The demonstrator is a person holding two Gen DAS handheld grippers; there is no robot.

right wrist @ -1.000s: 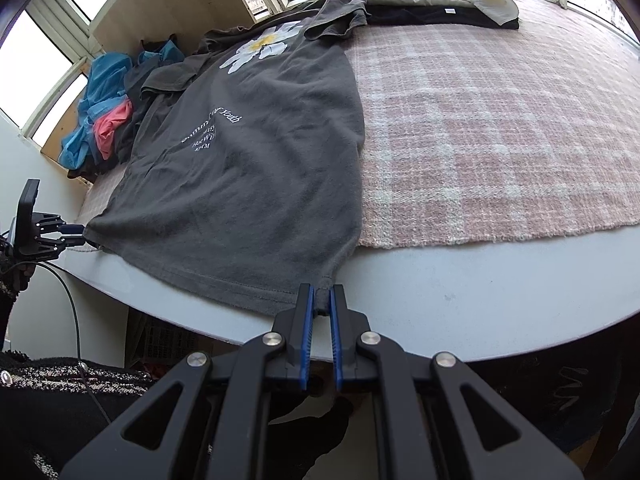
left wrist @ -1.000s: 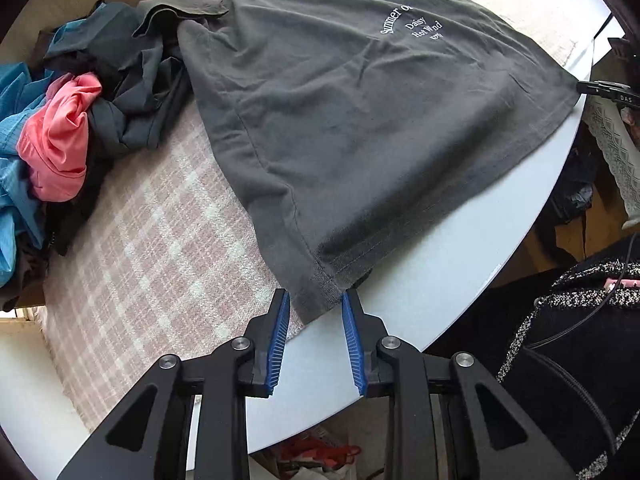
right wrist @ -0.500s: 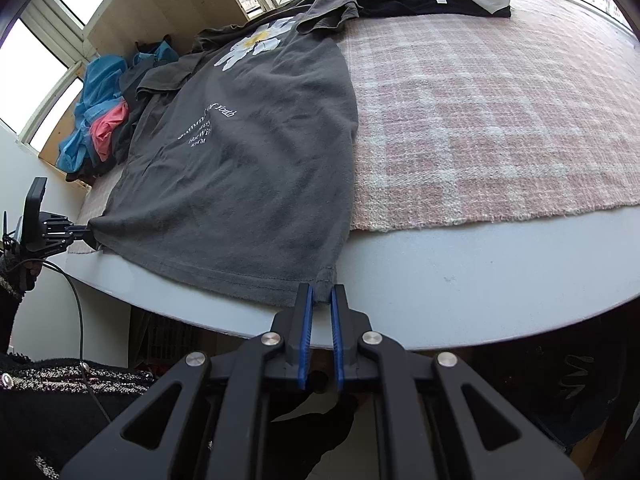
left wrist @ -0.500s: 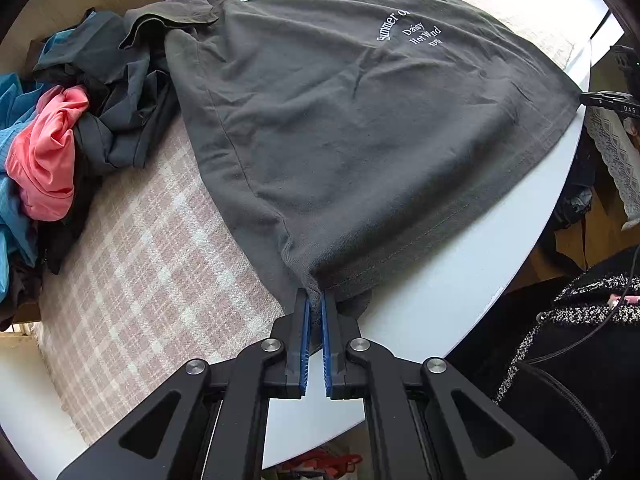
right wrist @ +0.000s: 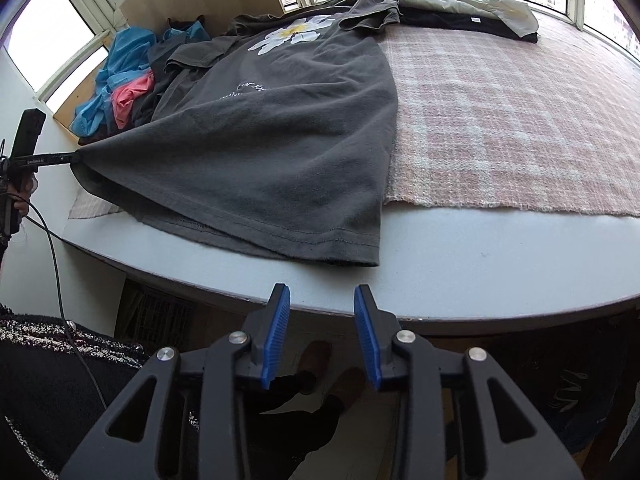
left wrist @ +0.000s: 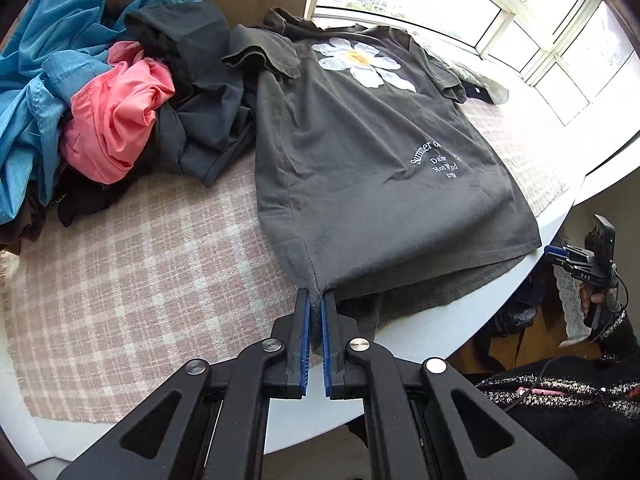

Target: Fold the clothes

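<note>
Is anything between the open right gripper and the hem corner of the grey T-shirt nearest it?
Nothing visible: only bare white table edge separates the right gripper, jaws opening and empty, from the grey T-shirt hem corner.

Dark grey T-shirt point(left wrist: 360, 152) with white daisy print and white lettering, spread flat on the pink checked cloth point(left wrist: 132, 280), hem over the cloth's near edge, one hem corner lifted. Crumpled clothes pile point(left wrist: 92, 112) beside its sleeve.
</note>
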